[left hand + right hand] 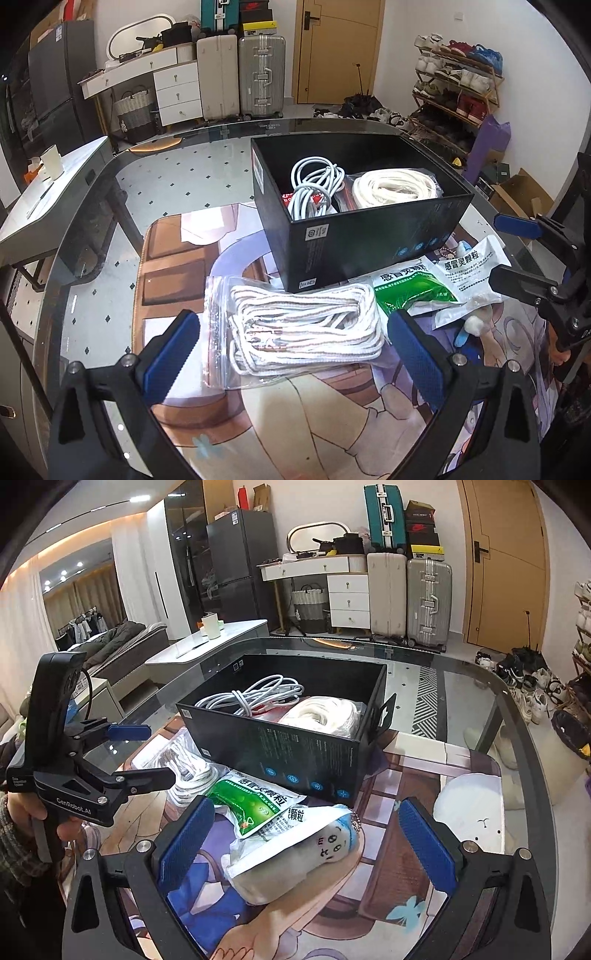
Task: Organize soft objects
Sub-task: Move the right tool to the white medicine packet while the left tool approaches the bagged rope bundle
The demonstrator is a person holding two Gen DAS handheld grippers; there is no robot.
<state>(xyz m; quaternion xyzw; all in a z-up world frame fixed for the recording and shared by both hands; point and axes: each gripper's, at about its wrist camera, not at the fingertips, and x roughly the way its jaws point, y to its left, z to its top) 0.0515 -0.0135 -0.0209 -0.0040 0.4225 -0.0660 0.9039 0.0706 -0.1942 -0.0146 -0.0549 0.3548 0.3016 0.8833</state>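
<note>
A black box (369, 236) on the glass table holds a coiled grey cable (314, 184) and a bagged white rope (391, 186). In front of it lies a clear bag of white rope (303, 328), between the open blue fingers of my left gripper (291, 350). Beside it are a green medicine sachet (406, 291) and a white sachet (461, 269). My right gripper (306, 842) is open around a small plush toy (295, 860) under the white sachet (295, 819). The box (295, 753) and green sachet (251, 801) show there too.
The right gripper (524, 258) shows at the left wrist view's right edge; the left gripper (136, 753) shows at the right wrist view's left. A printed mat (295, 413) covers the table. A white plush (472, 812) lies right of the box. Suitcases (240, 74) stand behind.
</note>
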